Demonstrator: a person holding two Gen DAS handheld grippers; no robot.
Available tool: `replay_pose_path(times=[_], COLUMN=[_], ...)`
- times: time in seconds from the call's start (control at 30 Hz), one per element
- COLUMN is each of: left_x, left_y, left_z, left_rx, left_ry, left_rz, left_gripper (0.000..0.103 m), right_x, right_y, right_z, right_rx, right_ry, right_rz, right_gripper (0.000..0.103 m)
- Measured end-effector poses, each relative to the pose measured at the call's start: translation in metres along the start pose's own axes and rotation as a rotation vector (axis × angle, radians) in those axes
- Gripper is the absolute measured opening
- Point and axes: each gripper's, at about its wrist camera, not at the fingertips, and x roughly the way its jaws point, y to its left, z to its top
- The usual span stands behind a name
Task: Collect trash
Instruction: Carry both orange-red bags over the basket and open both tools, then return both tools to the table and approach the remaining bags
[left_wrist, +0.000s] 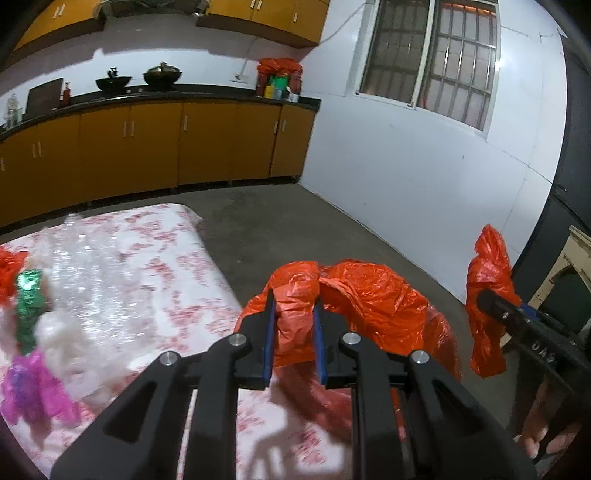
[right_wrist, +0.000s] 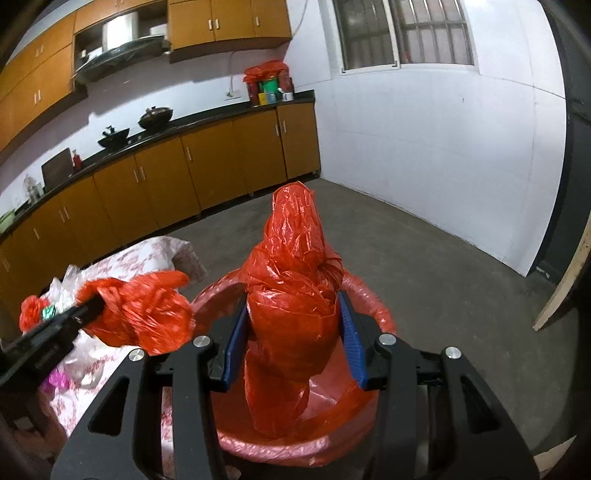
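A red plastic trash bag (left_wrist: 369, 295) lines a round bin (right_wrist: 295, 448) beside the table. My left gripper (left_wrist: 294, 306) is shut on one bunched handle of the bag (left_wrist: 295, 291); it also shows in the right wrist view (right_wrist: 140, 314). My right gripper (right_wrist: 293, 306) is shut on the other bunched handle (right_wrist: 295, 280), which stands upright over the bin; it shows at the right of the left wrist view (left_wrist: 487, 291). Loose trash lies on the table: a green wrapper (left_wrist: 29, 299), a pink wrapper (left_wrist: 33, 391) and clear plastic film (left_wrist: 85, 258).
The table (left_wrist: 166, 266) has a white and red floral cloth. Orange kitchen cabinets (left_wrist: 147, 147) with a black counter, woks and jars run along the far wall. Bare concrete floor (left_wrist: 295, 229) lies between. A wooden piece of furniture (left_wrist: 565, 273) stands at the right.
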Motion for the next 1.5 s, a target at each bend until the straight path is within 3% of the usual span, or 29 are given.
replay_pose_path(times=[0.53, 0.67, 0.8, 0.87, 1.17, 1.5], left_x=[0.06, 0.064, 0.063, 0.062, 0.04, -0.005], left_y=[-0.03, -0.03, -0.025, -0.021, 0.004, 0.039], left_z=[-0.008, -0.007, -0.006, -0.007, -0.009, -0.012], left_rx=[0.036, 0.035, 0.016, 0.005, -0.02, -0.026], left_ry=[0.079, 0.088, 0.093, 0.098, 0.059, -0.005], left_rz=[-0.064, -0.064, -0.056, -0.051, 0.049, 0.178], left_gripper=[0.02, 0.025, 0.04, 0.042, 0.057, 0.065], right_x=[0.018, 0.022, 0.023, 0.023, 0.018, 0.008], right_y=[-0.018, -0.021, -0.023, -0.024, -0.017, 0.014], right_z=[0.007, 0.009, 0.009, 0.008, 0.004, 0.002], right_rx=[0.047, 0.058, 0.073, 0.077, 0.027, -0.074], right_ry=[0.003, 0.005, 0.004, 0.006, -0.004, -0.03], right_rz=[-0.003, 0.0, 0.002, 0.004, -0.03, -0.026], right_gripper=[0.047, 0.047, 0.066, 0.066, 0.066, 0.066])
